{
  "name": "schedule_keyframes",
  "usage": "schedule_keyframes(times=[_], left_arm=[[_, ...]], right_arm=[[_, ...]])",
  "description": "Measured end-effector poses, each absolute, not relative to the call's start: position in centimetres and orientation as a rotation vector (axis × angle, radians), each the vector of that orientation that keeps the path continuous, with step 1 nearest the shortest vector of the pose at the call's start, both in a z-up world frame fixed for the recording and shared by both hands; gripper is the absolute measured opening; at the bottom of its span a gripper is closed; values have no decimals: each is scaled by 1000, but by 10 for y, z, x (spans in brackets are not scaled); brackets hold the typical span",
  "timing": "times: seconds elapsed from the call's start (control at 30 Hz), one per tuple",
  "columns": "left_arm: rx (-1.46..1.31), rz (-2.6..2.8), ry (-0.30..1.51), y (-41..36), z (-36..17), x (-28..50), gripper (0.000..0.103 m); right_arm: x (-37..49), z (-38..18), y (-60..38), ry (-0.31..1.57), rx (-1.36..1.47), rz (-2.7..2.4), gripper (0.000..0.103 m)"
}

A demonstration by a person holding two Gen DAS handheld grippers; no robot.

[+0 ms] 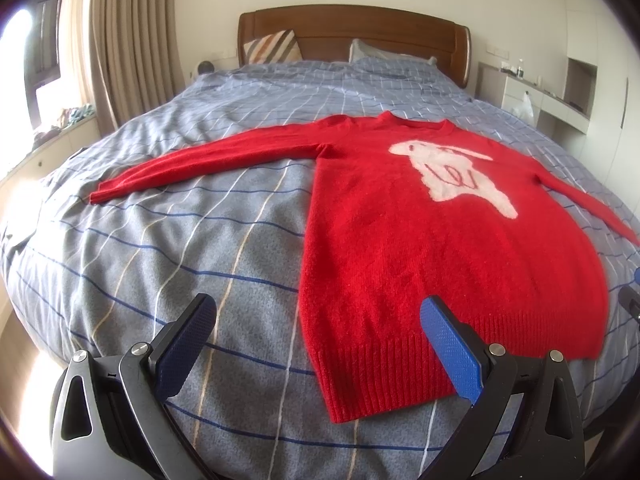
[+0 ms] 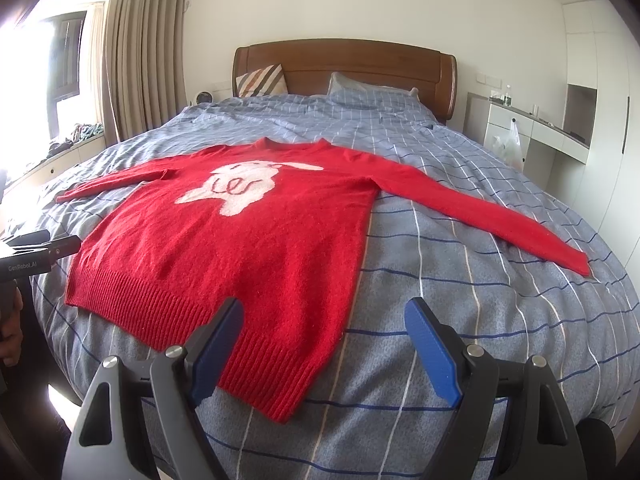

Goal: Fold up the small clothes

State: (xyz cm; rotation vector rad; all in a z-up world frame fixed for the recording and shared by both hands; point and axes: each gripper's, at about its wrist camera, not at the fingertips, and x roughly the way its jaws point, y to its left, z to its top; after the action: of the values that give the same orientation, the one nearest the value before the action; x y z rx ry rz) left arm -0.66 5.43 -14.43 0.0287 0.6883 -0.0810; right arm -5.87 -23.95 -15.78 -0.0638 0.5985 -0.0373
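Fuzzy red knit sweater (image 1: 420,248) spread flat on a checked blue-grey duvet (image 1: 180,240).
Ribbed hem, white motif, perhaps a rabbit; left gripper (image 1: 318,346) and right gripper (image 2: 324,350) both spread, empty.

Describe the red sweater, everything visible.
The red sweater is a fuzzy knit with a ribbed hem, a round neck and a white animal-like motif with red line detail on the chest. It lies flat, front up and unfolded, on the blue-grey checked bedspread, neck toward the wooden headboard, hem toward the cameras, both long sleeves spread outward. Only the bedspread appears to touch it; the left tool and right tool sit open near the hem corners.
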Motion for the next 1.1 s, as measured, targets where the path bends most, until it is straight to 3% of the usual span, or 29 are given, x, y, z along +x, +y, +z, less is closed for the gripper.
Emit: schedule_keyframes(times=[0.5,0.73,0.87,1.1], left_arm=[[7,-85,681,62,-137,0,102],[-51,-17,624,89,-128,21,102],[-133,31,684,105,-144,27,102],[-207,54,695,118,-149,29,102]], right_arm=[[-57,-153,-248,606,-35,-51,82],[-48,-117,-348,610,129,-136,82],[-42,-108,-448,635,352,-231,82],[-46,-145,-590,572,1045,-300,82]])
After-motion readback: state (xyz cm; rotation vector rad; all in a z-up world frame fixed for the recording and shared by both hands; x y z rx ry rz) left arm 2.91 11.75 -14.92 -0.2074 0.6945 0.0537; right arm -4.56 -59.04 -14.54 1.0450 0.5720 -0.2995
